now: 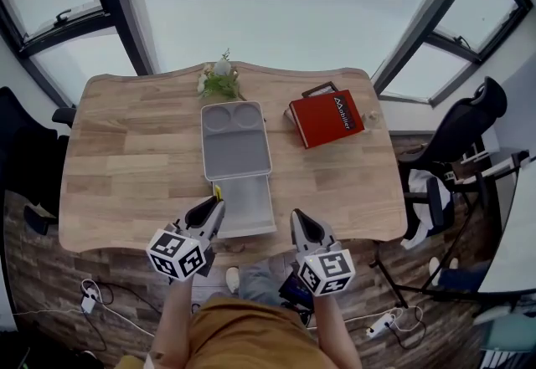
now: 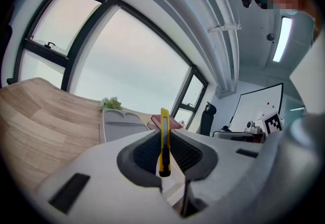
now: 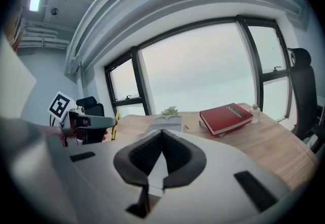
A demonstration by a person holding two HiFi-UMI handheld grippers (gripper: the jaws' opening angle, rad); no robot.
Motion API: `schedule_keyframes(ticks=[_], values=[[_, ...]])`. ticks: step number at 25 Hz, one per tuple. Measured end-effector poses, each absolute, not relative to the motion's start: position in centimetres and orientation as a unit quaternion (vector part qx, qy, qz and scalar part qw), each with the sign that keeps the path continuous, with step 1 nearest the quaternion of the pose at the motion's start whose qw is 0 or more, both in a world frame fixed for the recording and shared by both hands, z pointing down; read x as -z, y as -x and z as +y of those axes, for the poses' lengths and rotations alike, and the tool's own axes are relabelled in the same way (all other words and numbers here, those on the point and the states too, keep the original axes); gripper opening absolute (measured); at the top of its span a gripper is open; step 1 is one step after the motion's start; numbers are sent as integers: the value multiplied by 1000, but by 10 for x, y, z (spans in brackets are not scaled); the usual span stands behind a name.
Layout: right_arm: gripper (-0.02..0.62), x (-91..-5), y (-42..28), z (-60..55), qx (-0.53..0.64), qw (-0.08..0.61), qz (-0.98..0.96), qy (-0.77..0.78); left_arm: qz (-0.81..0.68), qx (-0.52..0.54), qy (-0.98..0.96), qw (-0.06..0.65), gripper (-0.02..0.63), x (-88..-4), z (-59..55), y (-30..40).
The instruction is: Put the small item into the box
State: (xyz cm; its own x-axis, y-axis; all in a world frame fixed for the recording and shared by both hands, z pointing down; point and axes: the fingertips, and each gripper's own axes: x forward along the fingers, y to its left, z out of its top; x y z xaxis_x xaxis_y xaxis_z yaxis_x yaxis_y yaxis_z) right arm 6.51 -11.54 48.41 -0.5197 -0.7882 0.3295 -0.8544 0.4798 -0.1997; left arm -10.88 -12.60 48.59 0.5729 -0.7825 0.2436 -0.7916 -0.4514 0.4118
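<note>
A yellow utility knife (image 2: 164,139) stands upright between the jaws of my left gripper (image 2: 163,141), which is shut on it. In the head view the left gripper (image 1: 213,207) hangs at the table's near edge, and the knife (image 1: 217,192) tips out beside the left rim of the open grey box (image 1: 244,207). The box's lid (image 1: 234,141), with two round recesses, lies flat behind it. My right gripper (image 1: 298,220) is shut with nothing in it, just right of the box. The right gripper view shows its jaws (image 3: 162,134) closed and the left gripper (image 3: 86,123) with the knife (image 3: 115,125).
A red book (image 1: 328,117) lies on the wooden table (image 1: 134,158) at the back right, with a small bottle (image 1: 373,118) beside it. A little plant (image 1: 219,79) stands at the far edge behind the lid. A black office chair (image 1: 456,129) is off to the right.
</note>
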Motion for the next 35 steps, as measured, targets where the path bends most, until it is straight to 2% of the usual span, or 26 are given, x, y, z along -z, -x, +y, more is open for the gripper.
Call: schedule_keyframes(ticks=[17, 35], values=[[5, -536, -56, -122, -206, 146, -849, -465, -432, -102, -850, 283, 57, -553, -129, 96], [5, -560, -65, -142, -233, 167, -832, -474, -373, -241, -843, 304, 57, -615, -143, 67]])
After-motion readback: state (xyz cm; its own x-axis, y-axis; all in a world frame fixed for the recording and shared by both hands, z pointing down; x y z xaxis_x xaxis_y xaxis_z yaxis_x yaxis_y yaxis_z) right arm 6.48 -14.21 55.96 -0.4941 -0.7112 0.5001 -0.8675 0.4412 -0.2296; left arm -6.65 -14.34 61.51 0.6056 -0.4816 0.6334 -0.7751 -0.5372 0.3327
